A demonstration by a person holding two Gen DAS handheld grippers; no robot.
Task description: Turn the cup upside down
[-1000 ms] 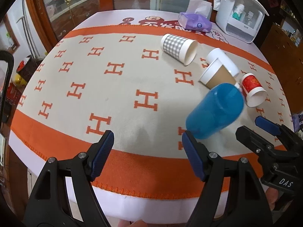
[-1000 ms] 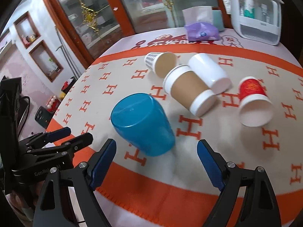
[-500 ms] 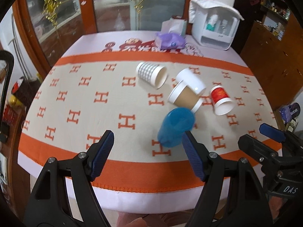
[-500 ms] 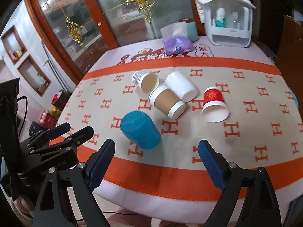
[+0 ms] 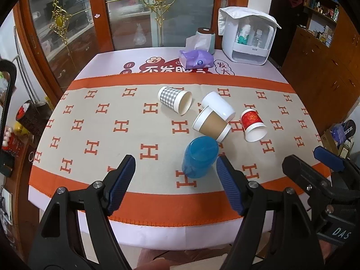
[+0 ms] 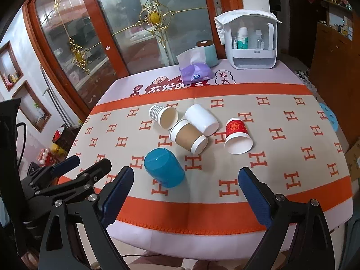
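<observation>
- While the blue plastic cup (image 5: pixel 200 156) (image 6: pixel 164 167) sits mouth-down on the cloth, flat base up, nothing is touching it; it's near the front orange border of the H-pattern tablecloth (image 5: pixel 90 123) (image 6: pixel 292 139).
- Left gripper (image 5: pixel 175 184) hangs back over the near table edge, jaws wide open and empty, with the blue cup just ahead of its right finger.
- Right gripper (image 6: pixel 186 193) is the same deal: jaws spread wide, holding nothing, cup off to the left just past its left finger.
- Right behind the blue cup lies a brown-sleeved paper cup (image 5: pixel 211 124) (image 6: pixel 189 137) on its side, touching a plain white cup (image 5: pixel 218 105) (image 6: pixel 202 119) lying behind it.
- A grey checked paper cup (image 5: pixel 174 100) (image 6: pixel 163 115) lies on its side further left, mouth facing right.
- A red paper cup (image 5: pixel 253 124) (image 6: pixel 237 137) lies tipped over to the right of the pile.
- Way at the far side there's a purple tissue pack (image 5: pixel 195 58) (image 6: pixel 195 73) and a white cosmetics organizer (image 5: pixel 247 38) (image 6: pixel 252 42) with bottles inside.
</observation>
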